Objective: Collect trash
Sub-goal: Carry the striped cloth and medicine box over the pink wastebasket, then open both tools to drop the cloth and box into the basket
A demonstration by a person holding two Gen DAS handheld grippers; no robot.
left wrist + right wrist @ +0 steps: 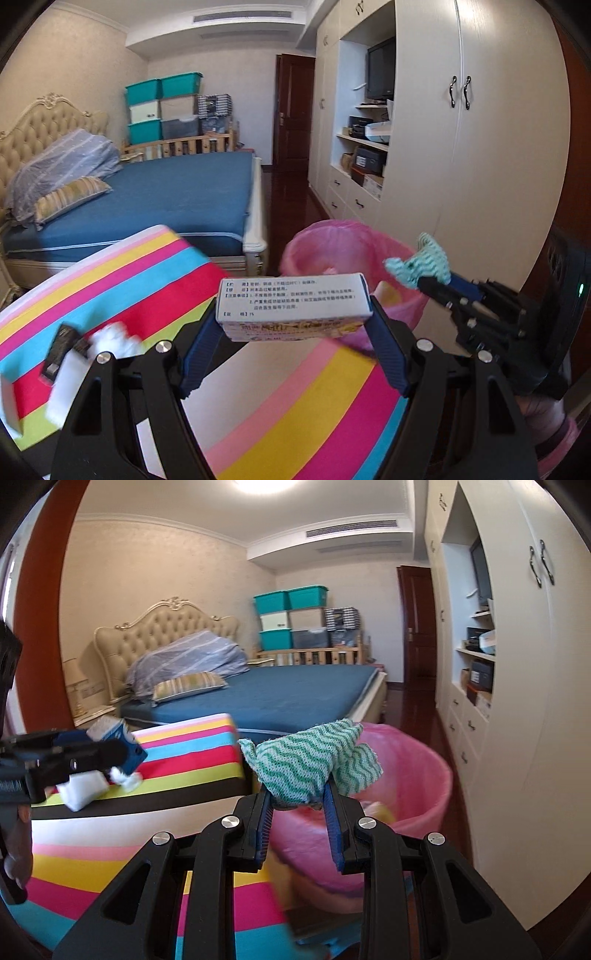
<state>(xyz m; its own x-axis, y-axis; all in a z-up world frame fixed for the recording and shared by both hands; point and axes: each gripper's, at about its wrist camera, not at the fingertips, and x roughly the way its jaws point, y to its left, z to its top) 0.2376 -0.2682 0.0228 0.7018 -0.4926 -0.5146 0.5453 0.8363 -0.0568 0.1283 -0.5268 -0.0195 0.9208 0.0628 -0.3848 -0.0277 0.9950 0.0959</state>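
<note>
I'm in a bedroom: beige walls, dark glossy wood floor (291, 192), a ceiling light on overhead (266, 483) and an air vent (351, 528) set in the ceiling drop. Ahead of me is a bed (280, 694) with a blue sheet, tufted cream headboard (162, 627), a striped pillow and a bunched grey duvet, with stacked teal and grey storage bins (291, 620) behind a wooden rail in the far corner. On my right runs a white wardrobe wall (480, 147) with an open niche holding a TV (380, 70) and cluttered shelves, next to a dark wooden door (293, 110).
</note>
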